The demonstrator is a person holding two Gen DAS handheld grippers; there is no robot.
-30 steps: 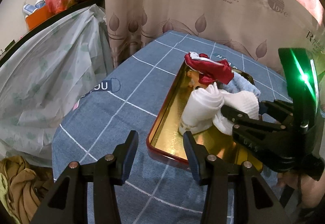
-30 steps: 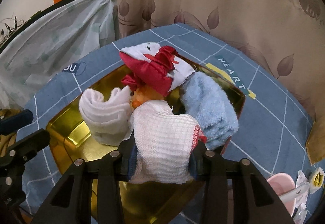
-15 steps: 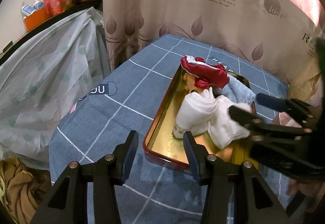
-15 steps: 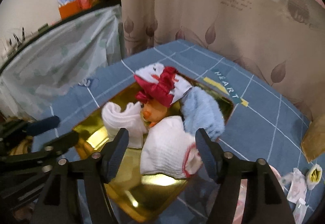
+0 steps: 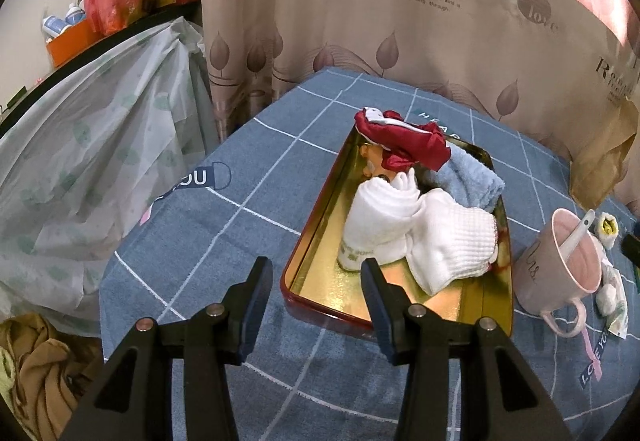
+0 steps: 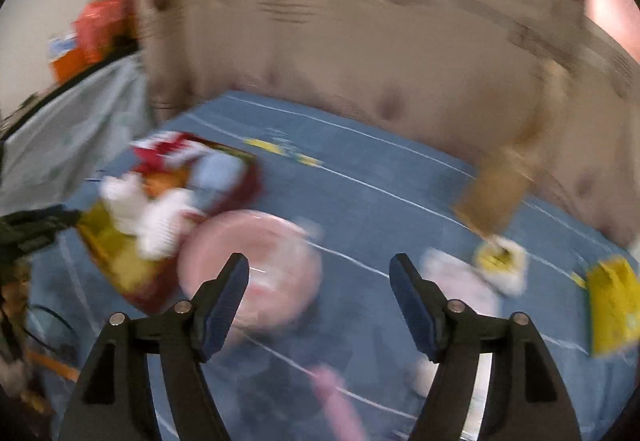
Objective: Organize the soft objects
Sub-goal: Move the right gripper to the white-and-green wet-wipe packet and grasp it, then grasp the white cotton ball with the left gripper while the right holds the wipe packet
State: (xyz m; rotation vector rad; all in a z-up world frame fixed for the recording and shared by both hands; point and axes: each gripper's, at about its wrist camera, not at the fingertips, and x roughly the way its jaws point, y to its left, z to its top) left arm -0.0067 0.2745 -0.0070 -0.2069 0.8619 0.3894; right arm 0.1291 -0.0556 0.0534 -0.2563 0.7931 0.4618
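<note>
On the blue cloth, your tray (image 5: 316, 217) gathers the soft things, white sock (image 5: 452, 245) nearest you; your left gripper (image 5: 316, 305) waits empty, jaws apart, at its near rim; your right gripper (image 6: 318, 297), jaws just opening and released, sits over the pink cup (image 6: 250, 269), likely seeking another item.

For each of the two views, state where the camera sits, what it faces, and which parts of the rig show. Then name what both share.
Left wrist: on the left gripper, angled down at the gold tray of soft items; only its own open fingers show.
Right wrist: on the right gripper, blurred, facing the pink mug; its empty, just-opened fingers show, with the left gripper at the left edge.
Shared: tray, mug, blue tablecloth, curtain.
</note>
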